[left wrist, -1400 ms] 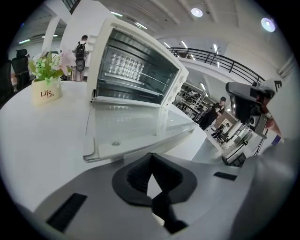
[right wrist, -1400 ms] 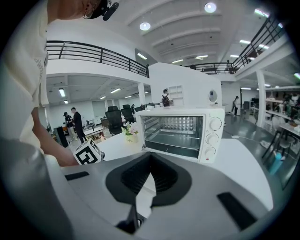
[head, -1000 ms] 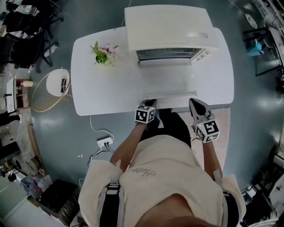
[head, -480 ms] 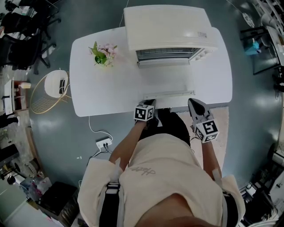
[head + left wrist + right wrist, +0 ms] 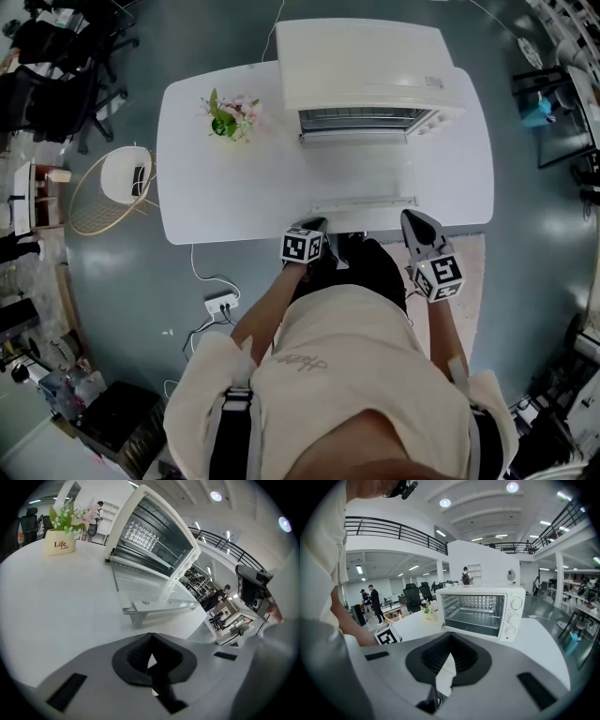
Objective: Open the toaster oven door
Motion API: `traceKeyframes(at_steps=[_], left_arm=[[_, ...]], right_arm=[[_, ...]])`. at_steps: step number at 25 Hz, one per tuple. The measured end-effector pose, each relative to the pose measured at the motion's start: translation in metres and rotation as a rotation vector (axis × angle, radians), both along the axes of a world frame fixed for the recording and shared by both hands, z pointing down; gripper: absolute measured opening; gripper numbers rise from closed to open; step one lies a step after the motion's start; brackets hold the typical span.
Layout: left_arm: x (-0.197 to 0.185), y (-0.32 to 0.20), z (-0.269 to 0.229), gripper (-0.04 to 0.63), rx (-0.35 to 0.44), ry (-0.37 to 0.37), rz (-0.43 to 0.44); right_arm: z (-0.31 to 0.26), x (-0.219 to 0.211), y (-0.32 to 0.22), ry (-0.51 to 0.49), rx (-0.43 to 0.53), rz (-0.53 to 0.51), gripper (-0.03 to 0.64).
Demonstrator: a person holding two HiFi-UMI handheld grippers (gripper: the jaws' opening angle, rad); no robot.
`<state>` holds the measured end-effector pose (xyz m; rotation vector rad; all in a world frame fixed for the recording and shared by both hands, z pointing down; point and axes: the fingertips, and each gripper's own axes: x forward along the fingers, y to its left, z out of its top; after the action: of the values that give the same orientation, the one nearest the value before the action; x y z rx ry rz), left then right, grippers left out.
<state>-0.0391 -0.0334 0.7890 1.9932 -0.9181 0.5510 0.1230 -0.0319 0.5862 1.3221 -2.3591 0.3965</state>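
Note:
The white toaster oven [image 5: 366, 56] stands at the back of the white table [image 5: 234, 197]. Its glass door [image 5: 361, 169] lies folded down flat, with the handle bar [image 5: 366, 202] near the table's front edge. In the right gripper view the oven [image 5: 480, 611] shows an empty cavity with a rack. My left gripper [image 5: 312, 225] sits at the table's front edge, just short of the handle's left end, shut and holding nothing. In the left gripper view the handle [image 5: 164, 605] lies ahead of the left gripper [image 5: 151, 653]. My right gripper [image 5: 412, 220] hovers by the handle's right end, shut and empty.
A small pot of flowers [image 5: 227, 117] stands on the table's back left. Left of the table on the floor is a round wire chair [image 5: 108, 187]. A power strip [image 5: 222, 302] with its cable lies below the table's front edge. Black office chairs fill the far left corner.
The left gripper has drawn back slightly from the handle's left end toward the table edge. The door stays flat open and the right gripper has barely moved.

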Motion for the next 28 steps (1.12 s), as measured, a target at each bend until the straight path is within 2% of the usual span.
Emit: traceKeyframes(at_steps=[8, 16, 21, 28], left_arm=[[-0.011, 0.007, -0.036, 0.018, 0.044, 0.008, -0.026], [-0.014, -0.023, -0.108, 0.018, 0.174, 0.016, -0.08], [-0.012, -0.051, -0.161, 0.02, 0.249, 0.076, -0.13], [-0.005, -0.085, -0.23, 0.019, 0.396, 0.106, -0.153]], right_arm=[[-0.01, -0.009, -0.009, -0.022, 0.013, -0.043, 0.008], [-0.028, -0.007, -0.032, -0.069, 0.057, -0.08, 0.008], [-0.045, 0.001, -0.045, -0.084, 0.097, -0.098, 0.008], [-0.076, 0.014, -0.067, -0.1, 0.162, -0.097, 0.008]])
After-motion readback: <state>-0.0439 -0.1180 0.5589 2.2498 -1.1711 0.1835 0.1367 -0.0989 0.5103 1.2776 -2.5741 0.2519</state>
